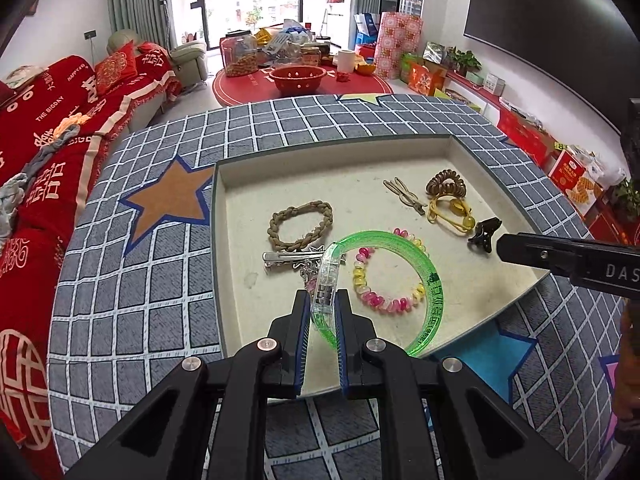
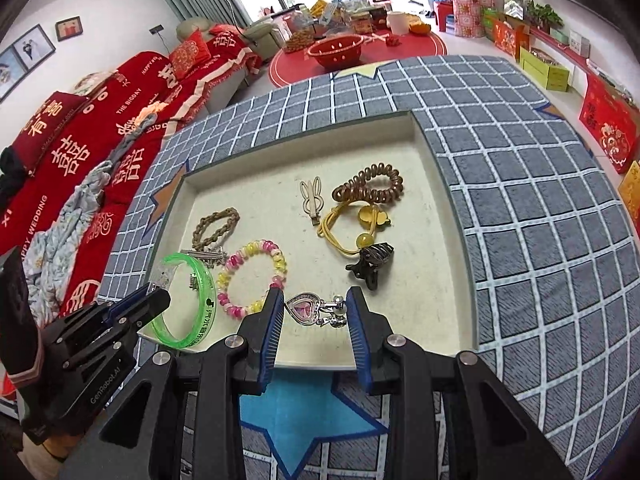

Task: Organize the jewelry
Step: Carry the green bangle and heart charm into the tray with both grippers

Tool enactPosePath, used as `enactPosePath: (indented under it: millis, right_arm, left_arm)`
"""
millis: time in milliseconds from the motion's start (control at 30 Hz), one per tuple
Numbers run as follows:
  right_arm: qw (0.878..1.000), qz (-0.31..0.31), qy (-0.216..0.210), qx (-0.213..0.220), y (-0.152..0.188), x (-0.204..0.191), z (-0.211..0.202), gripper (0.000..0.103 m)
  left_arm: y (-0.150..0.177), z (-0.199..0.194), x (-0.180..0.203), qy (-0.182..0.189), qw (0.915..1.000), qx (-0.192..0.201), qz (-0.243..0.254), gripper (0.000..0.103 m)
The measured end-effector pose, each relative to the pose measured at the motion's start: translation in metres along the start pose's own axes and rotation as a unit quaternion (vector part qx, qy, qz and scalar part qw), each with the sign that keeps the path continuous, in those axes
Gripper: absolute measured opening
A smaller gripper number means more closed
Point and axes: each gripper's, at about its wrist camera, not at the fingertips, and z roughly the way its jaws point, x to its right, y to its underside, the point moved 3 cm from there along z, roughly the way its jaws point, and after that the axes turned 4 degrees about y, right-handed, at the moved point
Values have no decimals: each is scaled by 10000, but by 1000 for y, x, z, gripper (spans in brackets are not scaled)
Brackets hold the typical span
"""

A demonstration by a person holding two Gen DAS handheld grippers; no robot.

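Note:
My left gripper (image 1: 323, 312) is shut on the clear clasp of a green translucent bracelet (image 1: 434, 284), holding it over the near part of a shallow beige tray (image 1: 400, 148). The bracelet also shows in the right wrist view (image 2: 204, 300), with the left gripper (image 2: 152, 300) on it. My right gripper (image 2: 314, 308) is open, its fingers either side of a heart-shaped pendant clip (image 2: 308, 310) lying in the tray (image 2: 436, 184). In the left wrist view only the right gripper's finger (image 1: 560, 258) shows.
In the tray lie a pink-yellow coil band (image 2: 252, 276), a braided brown band (image 1: 300, 220), a silver clip (image 1: 292, 257), a rabbit-shaped clip (image 2: 311, 198), a brown coil tie (image 2: 368, 184), a yellow elastic (image 2: 356, 224) and a black claw clip (image 2: 370, 264). A checked cloth (image 2: 520, 184) covers the table.

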Motion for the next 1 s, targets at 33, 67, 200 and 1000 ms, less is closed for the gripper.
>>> enactPosePath:
  millis: [33, 67, 200, 1000]
  right_arm:
    - [10000, 13, 3, -44, 0, 0, 4, 35]
    - [10000, 28, 9, -84, -1, 1, 7, 35]
    - [9997, 106, 74, -185, -4, 5, 20, 35]
    - [9976, -81, 685, -42, -13, 17, 39, 35]
  left_arm:
    - [-1, 2, 1, 0, 10000, -17, 8, 25]
    - [-2, 5, 1, 6, 10000, -44, 8, 25]
    - [-5, 16, 2, 8, 9999, -113, 4, 25]
    - [-14, 42, 5, -347, 9993, -82, 114, 25]
